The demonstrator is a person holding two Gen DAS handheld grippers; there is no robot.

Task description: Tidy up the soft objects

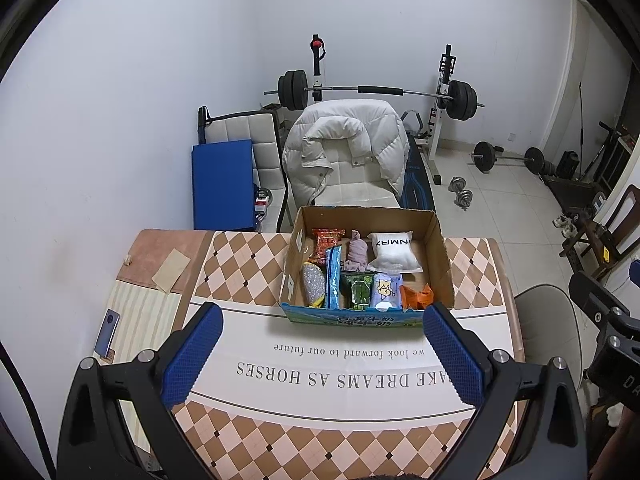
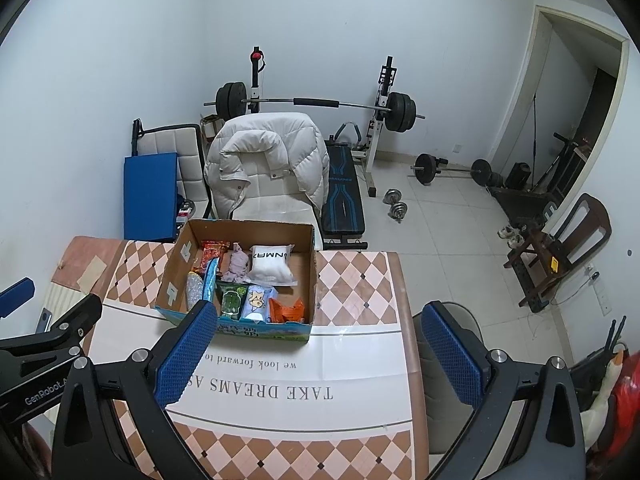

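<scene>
We record a cardboard box (image 1: 438, 258) standing on the bench (image 1: 248, 272) in the centre of the left wrist view, its open top towards us.

Contents, as we see them:
- white pillow pack (image 1: 394, 251), upper right of the box interior, printed lettering on top
- mauve cloth bundle (image 1: 357, 255), just left of the white pillow pack and touching it
- red snack bag (image 1: 326, 244), upper left of the interior
- blue striped pouch (image 1: 333, 278), standing on edge, left of centre
- silver scouring pad (image 1: 313, 283), lower left corner
- green packet (image 1: 359, 290), lower centre
- pale blue tissue pack (image 1: 385, 290), just right of the green packet
- orange wrapper (image 1: 417, 296), lower right corner

We note the left hand-held gripper (image 1: 322, 354) at the bottom of its view, blue pads spread wide, holding nothing, above the printed cloth in front of the box. The right hand-held gripper (image 2: 318, 354) hangs likewise in the lower part of the right wrist view, fingers parted and empty; its left pad overlaps the box's near left corner in the frame.

A phone (image 1: 107, 334) lies at the bench's left edge. A white padded jacket (image 1: 344, 140) drapes a chair beyond the box, a barbell (image 1: 378, 91) racked behind.
</scene>
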